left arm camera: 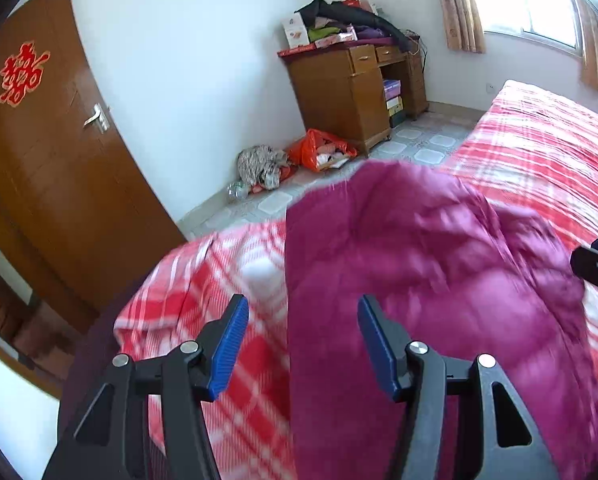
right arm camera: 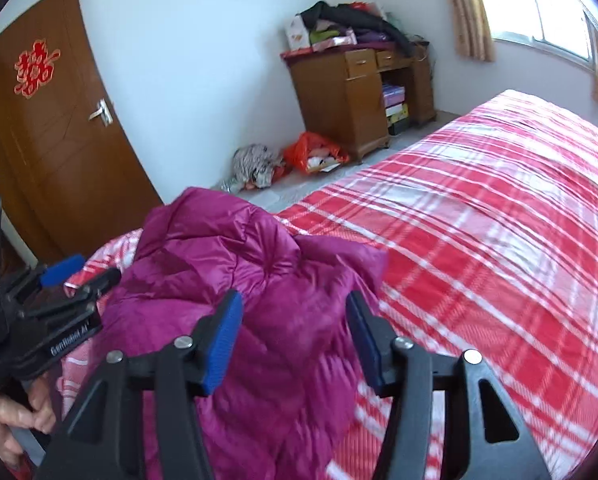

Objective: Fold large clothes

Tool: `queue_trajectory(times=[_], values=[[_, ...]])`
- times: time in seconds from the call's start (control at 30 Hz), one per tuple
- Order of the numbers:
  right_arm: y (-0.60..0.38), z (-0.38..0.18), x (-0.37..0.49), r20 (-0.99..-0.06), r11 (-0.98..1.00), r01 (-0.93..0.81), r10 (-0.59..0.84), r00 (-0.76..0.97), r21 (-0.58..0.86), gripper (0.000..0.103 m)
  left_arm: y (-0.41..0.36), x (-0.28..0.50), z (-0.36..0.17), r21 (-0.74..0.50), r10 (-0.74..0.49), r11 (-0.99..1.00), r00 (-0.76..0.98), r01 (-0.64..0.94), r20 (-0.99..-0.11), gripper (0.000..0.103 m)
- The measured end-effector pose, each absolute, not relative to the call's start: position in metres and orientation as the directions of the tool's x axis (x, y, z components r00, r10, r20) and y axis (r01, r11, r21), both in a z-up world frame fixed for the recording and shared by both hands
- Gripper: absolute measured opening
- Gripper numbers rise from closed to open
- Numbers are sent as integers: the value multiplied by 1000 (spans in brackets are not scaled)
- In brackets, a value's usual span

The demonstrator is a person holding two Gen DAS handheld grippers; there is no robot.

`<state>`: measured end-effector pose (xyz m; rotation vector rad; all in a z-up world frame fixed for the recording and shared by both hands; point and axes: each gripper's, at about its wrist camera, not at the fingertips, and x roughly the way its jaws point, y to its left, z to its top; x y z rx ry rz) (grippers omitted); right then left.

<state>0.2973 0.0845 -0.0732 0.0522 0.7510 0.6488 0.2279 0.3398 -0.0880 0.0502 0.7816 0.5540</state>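
A magenta quilted down jacket (left arm camera: 419, 264) lies bunched on a bed with a red and white plaid cover (left arm camera: 539, 148). It also shows in the right wrist view (right arm camera: 235, 280), on the bed's left part. My left gripper (left arm camera: 303, 308) is open and empty, held above the jacket's left edge. My right gripper (right arm camera: 295, 308) is open and empty above the jacket's right side. The left gripper also shows at the left of the right wrist view (right arm camera: 63, 276). The right gripper's tip shows at the right edge of the left wrist view (left arm camera: 597, 268).
A brown door (left arm camera: 47, 152) with a red paper emblem stands at left. A wooden desk (left arm camera: 347, 92) piled with clothes and boxes stands at the far wall. An orange bag (left arm camera: 319, 148) and a grey bundle (left arm camera: 259, 164) lie on the tiled floor. A curtained window (left arm camera: 531, 0) is at right.
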Motion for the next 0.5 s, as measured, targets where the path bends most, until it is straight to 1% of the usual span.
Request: queue_trajectory(times=[0.1,0.23,0.3,0.4,0.5], values=[[80,-70,275,-623,821,-503,548,559,271,58,328,203,-89,214,471,861,565,-461,-678,59],[82,-68,244,-625,840,-497,510,591,216,60,309,170,-86,223,474,862,565,-456,-676,59],[80,-64,231,-618,845,-485,509,600,225,70,298,152,-82,242,487,859,575,-450,-658,59],[73,-58,212,-599,838,-488,526,604,244,74,283,126,-75,255,499,857,597,-447,-628,59],[68,-54,192,-603,852,-470,505,618,233,79,273,102,-71,234,485,864,615,-446,-621,60]])
